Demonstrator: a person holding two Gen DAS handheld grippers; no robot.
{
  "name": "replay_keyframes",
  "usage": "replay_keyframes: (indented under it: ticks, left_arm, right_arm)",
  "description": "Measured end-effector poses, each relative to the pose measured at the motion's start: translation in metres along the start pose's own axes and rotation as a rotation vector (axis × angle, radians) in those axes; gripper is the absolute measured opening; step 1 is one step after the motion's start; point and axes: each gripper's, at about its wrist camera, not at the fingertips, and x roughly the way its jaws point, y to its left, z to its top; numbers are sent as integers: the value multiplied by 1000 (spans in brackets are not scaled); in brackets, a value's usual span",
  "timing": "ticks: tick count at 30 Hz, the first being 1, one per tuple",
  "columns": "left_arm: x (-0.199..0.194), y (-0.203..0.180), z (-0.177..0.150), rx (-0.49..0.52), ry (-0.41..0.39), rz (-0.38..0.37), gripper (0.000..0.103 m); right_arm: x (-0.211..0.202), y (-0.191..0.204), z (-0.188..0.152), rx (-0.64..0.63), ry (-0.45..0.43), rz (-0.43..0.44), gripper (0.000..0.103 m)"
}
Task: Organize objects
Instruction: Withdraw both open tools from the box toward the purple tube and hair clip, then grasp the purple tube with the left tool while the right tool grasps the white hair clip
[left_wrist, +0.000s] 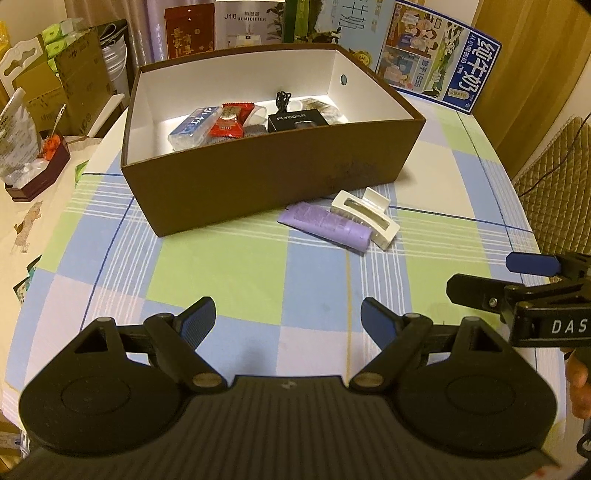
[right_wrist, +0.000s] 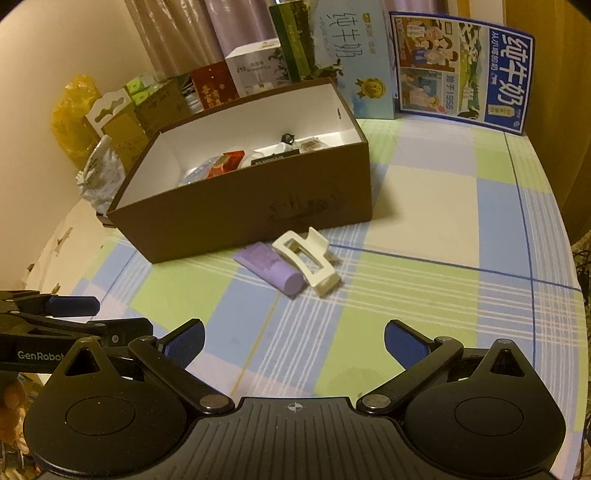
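Above the checked cloth (left_wrist: 236, 273), both grippers hang wide and empty.

Between the left gripper (left_wrist: 288, 317) fingers and the right gripper (right_wrist: 294, 341) fingers is only bare cloth. Ahead, well apart from both, the purple tube (right_wrist: 271, 268) and white clip (right_wrist: 306, 260) lie touching, just beside the near wall of the brown box (left_wrist: 258, 173), which already holds a red packet (left_wrist: 228, 122) and a black carton (left_wrist: 295, 121). Closing on either one could nudge its neighbour or catch both, since they touch, and the clip's open frame may slip. From the right view the box wall hides most of its contents; several small items inside are hard to identify.
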Motion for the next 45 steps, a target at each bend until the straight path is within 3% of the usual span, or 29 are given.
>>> replay_keyframes:
  ticks: [23, 29, 32, 45]
  left_arm:
    - [63, 6, 17, -22, 50, -3, 83]
    - [85, 4, 25, -18, 62, -4, 83]
    - [94, 4, 29, -22, 66, -8, 83]
    - [119, 0, 43, -36, 82, -15, 83]
  right_arm:
    - [53, -21, 9, -61, 9, -97, 100]
    - [77, -26, 12, -120, 4, -99, 71]
    - [88, -26, 14, -149, 3, -90, 63]
    - [127, -16, 24, -256, 22, -71, 47]
